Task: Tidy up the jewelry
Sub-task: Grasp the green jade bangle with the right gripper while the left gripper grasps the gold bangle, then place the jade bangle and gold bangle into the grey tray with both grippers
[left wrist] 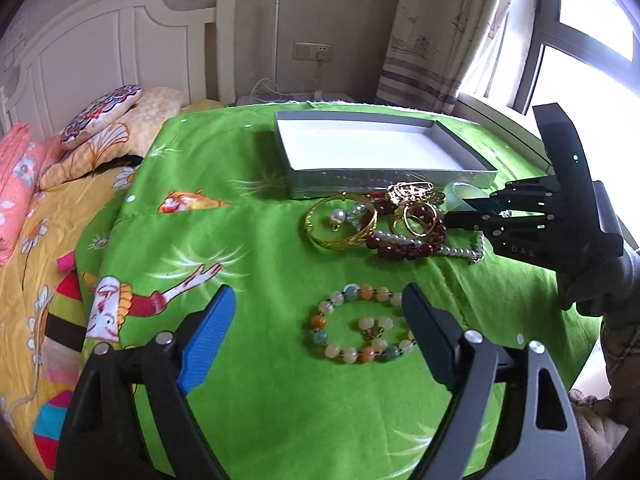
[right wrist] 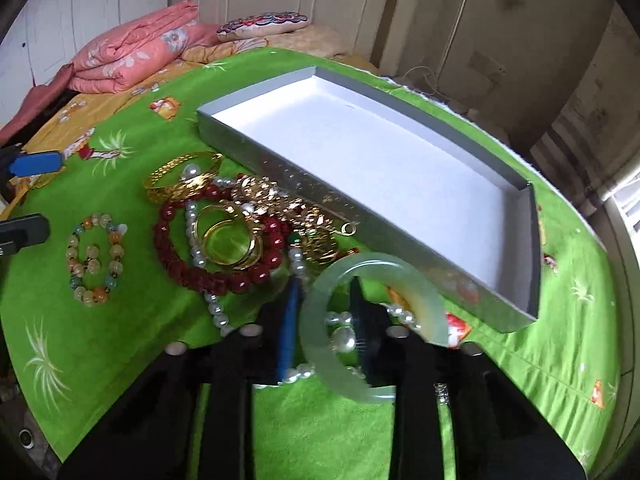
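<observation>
Green bedspread, jewelry pile beside an empty box (right wrist: 460,216).
Right gripper (right wrist: 324,312) clamped on the jade bangle (right wrist: 316,344): lift clear of the pearls. Left gripper (left wrist: 320,320) apart over the bead bracelet (left wrist: 360,324).

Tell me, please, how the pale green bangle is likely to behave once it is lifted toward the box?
The pale green bangle looks like a rigid, glossy stone ring, so it should keep its shape but may slip in the right tongs. It looks heavy for its size and could chip if dropped. The pearl strand lying through it may drag along.
</observation>
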Demonstrator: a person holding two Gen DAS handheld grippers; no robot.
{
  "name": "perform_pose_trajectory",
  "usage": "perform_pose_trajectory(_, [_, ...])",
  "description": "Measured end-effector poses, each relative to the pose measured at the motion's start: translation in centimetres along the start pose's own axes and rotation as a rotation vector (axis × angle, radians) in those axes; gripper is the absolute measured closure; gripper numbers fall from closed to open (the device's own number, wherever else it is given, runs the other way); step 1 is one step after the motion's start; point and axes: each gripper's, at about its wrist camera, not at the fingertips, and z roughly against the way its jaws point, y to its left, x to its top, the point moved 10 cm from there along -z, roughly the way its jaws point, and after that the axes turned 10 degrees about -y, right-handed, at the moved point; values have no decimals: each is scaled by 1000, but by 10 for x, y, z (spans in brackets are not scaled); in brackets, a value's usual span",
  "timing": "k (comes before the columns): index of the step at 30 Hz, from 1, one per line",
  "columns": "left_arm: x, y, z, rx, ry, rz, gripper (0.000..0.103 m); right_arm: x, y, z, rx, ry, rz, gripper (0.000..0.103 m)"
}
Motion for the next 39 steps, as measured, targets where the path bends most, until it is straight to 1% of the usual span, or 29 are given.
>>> perform_pose_trajectory(1, [2,-4,-6,-5,8,-13,33,0,-1,3,-10,-17,-7,84])
perform_pose_trajectory(2, [4,-7,-11,-18,18,-21,43,2,-3,8,-23,-41,-17,84])
perform_pose_trajectory(3, [6,-11,-18,-38,30,-27,48,5,-6,14,-30,-68,-37,84])
perform_pose_trajectory(7, [12,-22,-41,-82,60,-76,75,7,-18,32,-1,-139,-138,85])
perform_pose_trajectory(8, [13,-25,-46,-85,65,-97,79,6,-21,36,2,-155,-158,85])
perform_pose_trajectory(10, [16,-29,-54,-71,70,-149,83,7,-26,42,4,-186,-198,85])
perform_pose_trajectory(13, [19,-30,-64,-26,69,-232,84,7,-32,50,12,-214,-237,85])
perform_pose_trajectory(17, [16,-36,-72,-35,93,-304,84,5,-32,54,25,-227,-257,85])
perform_pose_trajectory(20, [6,-42,-75,-71,136,-363,86,4,-32,57,34,-234,-267,85])
perform_pose_trajectory(21, [4,-43,-76,-79,139,-383,86,4,-32,57,36,-235,-271,85])
perform_pose_trajectory(22, [4,-43,-76,-89,135,-393,86,4,-32,57,39,-236,-273,85])
perform_pose_trajectory(24, [6,-42,-79,-117,150,-381,86,3,-33,58,38,-239,-274,84])
perform_pose_trajectory(26, [6,-42,-80,-161,171,-366,95,3,-33,59,40,-242,-277,84])
perform_pose_trajectory(27, [6,-43,-80,-168,173,-366,97,3,-33,60,39,-246,-279,84])
perform_pose_trajectory(28, [7,-42,-80,-159,167,-365,99,3,-34,61,39,-251,-282,84])
perform_pose_trajectory(30, [9,-42,-77,-134,143,-361,99,3,-35,65,38,-264,-289,84])
perform_pose_trajectory(33, [17,-45,-65,-127,93,-340,99,4,-38,69,38,-279,-299,84])
perform_pose_trajectory(36, [30,-50,-52,-108,47,-354,99,7,-42,73,35,-297,-308,84])
perform_pose_trajectory(39, [48,-56,-42,-105,9,-359,99,13,-47,81,24,-319,-313,84])
